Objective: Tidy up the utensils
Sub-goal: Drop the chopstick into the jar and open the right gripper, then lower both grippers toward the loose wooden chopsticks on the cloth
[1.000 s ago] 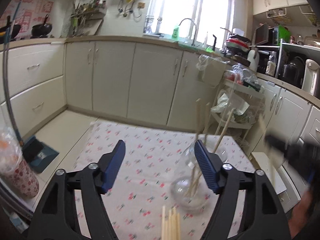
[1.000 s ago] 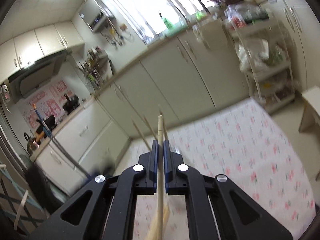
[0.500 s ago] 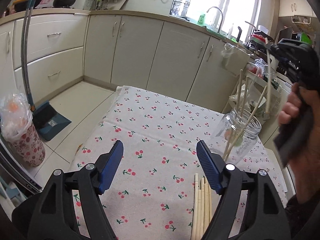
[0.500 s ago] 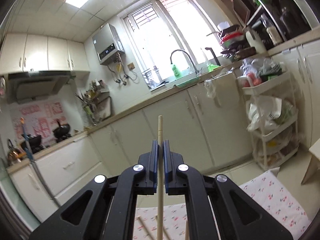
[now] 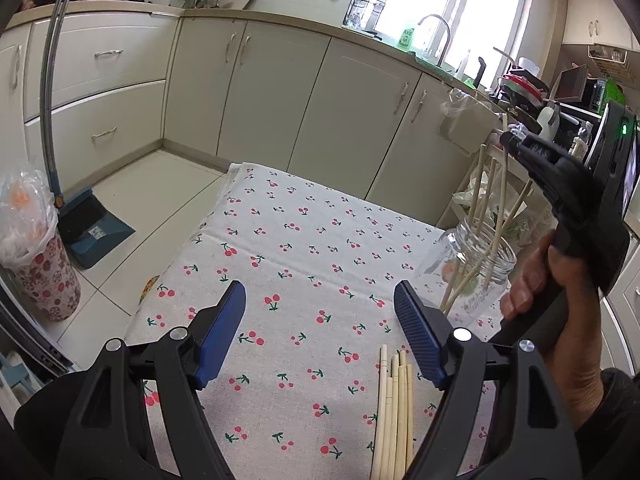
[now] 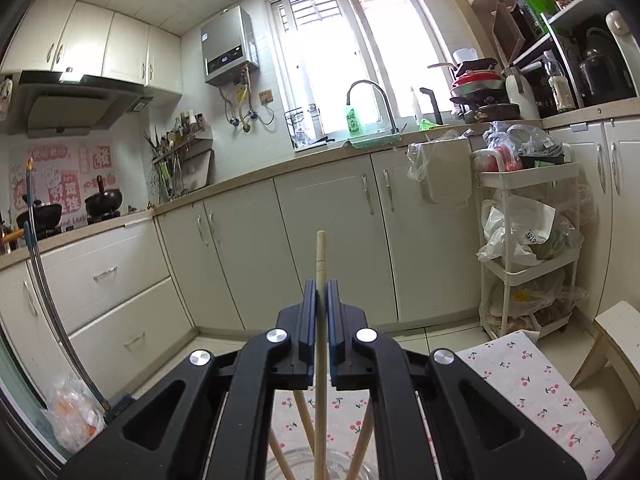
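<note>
A cherry-print cloth covers the surface (image 5: 304, 240) in a cream-cabineted kitchen; the glass jar (image 5: 476, 264) stands near its right edge, several chopsticks already leaning inside it; a loose bundle of chopsticks (image 5: 394, 412) lies flat on the cloth, nearer the camera than the jar, its lower ends cut off by the frame. The left gripper (image 5: 320, 320) hovers over the cloth left of the jar, jaws spread wide with only bare cloth between them; the wide stretch of cloth left of the jar, out to the far edge, lies open. Above and just right of the jar, a hand (image 5: 560, 320) holds the right gripper (image 6: 319, 300), jaws pinching a single chopstick (image 6: 320, 264) upright; in the right wrist view its lower end runs down between the black arms toward the jar's rim at the bottom edge; whether the tip has entered the jar cannot be told. The jar's base is partly masked by the left gripper's right finger; its right side is hidden behind the hand. Beyond the jar, a white shelf trolley (image 6: 528, 248) stuffed with bags stands close to the surface's right edge; left of the surface the tiled floor is open as far as a blue dustpan (image 5: 94, 224) and a lined bin (image 5: 36, 256).
</note>
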The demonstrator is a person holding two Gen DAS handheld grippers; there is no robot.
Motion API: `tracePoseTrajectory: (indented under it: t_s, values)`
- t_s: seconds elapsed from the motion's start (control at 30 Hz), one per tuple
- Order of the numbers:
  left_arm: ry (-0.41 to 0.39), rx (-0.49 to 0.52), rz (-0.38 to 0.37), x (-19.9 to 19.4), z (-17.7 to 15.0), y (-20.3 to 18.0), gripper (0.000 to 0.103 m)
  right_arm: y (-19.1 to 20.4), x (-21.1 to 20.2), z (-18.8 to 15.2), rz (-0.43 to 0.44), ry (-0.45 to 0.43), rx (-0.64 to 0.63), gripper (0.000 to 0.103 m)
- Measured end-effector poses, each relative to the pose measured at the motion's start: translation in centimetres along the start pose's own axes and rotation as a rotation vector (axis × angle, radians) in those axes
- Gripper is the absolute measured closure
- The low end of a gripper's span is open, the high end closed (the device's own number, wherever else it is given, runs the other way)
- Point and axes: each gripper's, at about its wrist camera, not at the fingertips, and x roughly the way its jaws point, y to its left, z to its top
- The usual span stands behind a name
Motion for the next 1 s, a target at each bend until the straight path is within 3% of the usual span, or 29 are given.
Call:
tracePoseTrajectory:
  t_s: [0.4,0.5,0.6,0.7,1.0]
  values:
    - [-0.002,0.004,0.0,-2.1,0.6,-0.5,0.026,0.6,-4.0,-2.2,-0.007,0.043,-0.127,0.097]
    - [0.0,0.017,0.0,-2.9,0.7,-0.9,0.024,0.2,-5.0,-2.3,-0.016,0.071,-0.116,0.076]
    - [0.005,0.027,0.004,-3.9,0.8,-1.1,0.022,-0.6,-7.4,-2.3,-0.035,0.097,-0.066,0.073]
    - [0.014,0.041,0.031,-4.9,0.9,-1.3,0.022,-1.3,-10.0,-3.3,-0.063,0.18,-0.019,0.066]
    - [0.063,0.067,0.105,-7.9,-0.1,-0.4,0.02,-0.5,-13.6,-11.7,-0.046,0.605,0.013,0.065]
